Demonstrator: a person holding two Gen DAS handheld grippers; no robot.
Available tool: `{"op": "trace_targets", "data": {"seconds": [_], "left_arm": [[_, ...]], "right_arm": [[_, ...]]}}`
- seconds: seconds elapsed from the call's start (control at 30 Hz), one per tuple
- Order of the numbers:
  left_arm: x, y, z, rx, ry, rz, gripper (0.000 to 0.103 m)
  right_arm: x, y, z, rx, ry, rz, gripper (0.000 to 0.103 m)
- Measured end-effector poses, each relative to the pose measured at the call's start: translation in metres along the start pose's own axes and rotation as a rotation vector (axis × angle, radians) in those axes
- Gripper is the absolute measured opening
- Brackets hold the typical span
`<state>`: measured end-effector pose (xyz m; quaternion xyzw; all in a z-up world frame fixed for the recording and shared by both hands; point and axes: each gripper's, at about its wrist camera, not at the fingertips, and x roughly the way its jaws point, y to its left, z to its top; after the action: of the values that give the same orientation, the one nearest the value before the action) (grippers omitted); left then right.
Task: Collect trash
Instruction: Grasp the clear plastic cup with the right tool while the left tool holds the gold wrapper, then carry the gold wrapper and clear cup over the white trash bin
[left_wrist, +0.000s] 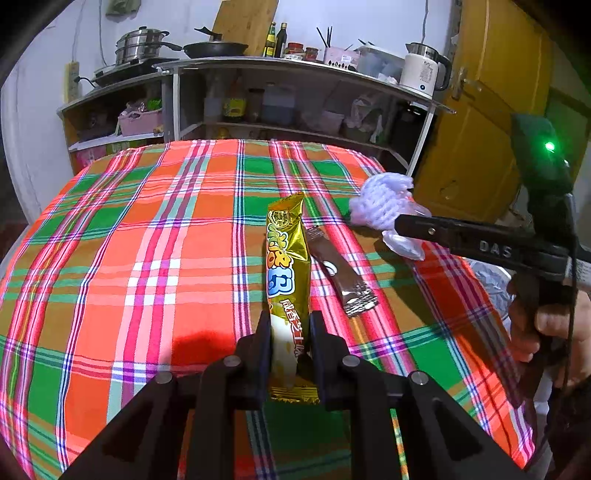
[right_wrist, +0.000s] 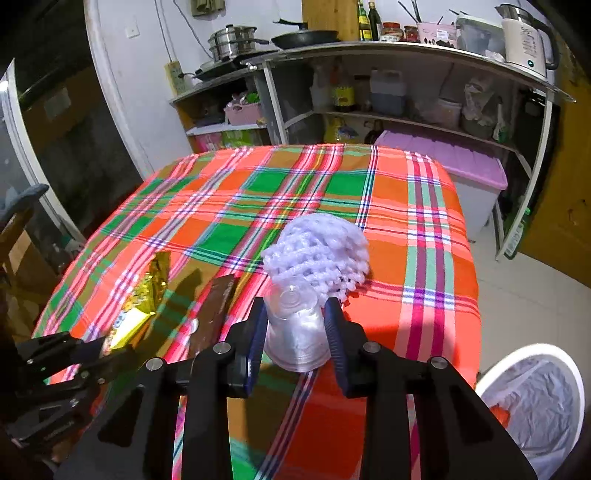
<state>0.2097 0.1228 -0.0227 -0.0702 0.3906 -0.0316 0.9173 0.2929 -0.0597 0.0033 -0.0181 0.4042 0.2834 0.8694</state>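
Pinching a gold snack wrapper (left_wrist: 287, 291) near its lower end, the left tool (left_wrist: 288, 325) has both fingers pressed against the packet's sides, and the wrapper stretches forward from them over the plaid-covered table (left_wrist: 147, 258). Just to the right of the wrapper a brown foil sachet (left_wrist: 341, 275) lies flat on the cloth, slanting toward the near right; whether the two touch is hard to tell. The right tool (right_wrist: 297, 317) is closed around a clear plastic cup (right_wrist: 295, 332), which lies on its side between the fingers with its open rim facing the camera. Directly beyond the cup sits a white foam fruit net (right_wrist: 317, 254), touching or nearly touching the cup's base. In the left wrist view the right tool reaches in from the right edge, its tip at the foam net near the table's right side. Off the table's near right corner, low on the floor, stands a white bin (right_wrist: 576, 384) lined with a pale bag. Behind the table a metal shelf unit (left_wrist: 295, 64) carries pots, a frying pan, bottles and a white kettle (left_wrist: 421, 72).
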Motion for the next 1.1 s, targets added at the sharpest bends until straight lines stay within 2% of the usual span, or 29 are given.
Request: {"op": "trace_targets", "data": {"seconds": [0.53,1.1], "left_arm": [[-0.046,-0.05,-0.021,0.022,-0.044,-0.057,0.02],[-0.076,-0.112,-0.036,0.078,-0.067,-0.138,0.02]], "right_arm": [[-0.088,0.001,-0.05,0.046,-0.078,0.032,0.033],[-0.161,-0.022,-0.095,0.106,-0.154,-0.018,0.033]]}}
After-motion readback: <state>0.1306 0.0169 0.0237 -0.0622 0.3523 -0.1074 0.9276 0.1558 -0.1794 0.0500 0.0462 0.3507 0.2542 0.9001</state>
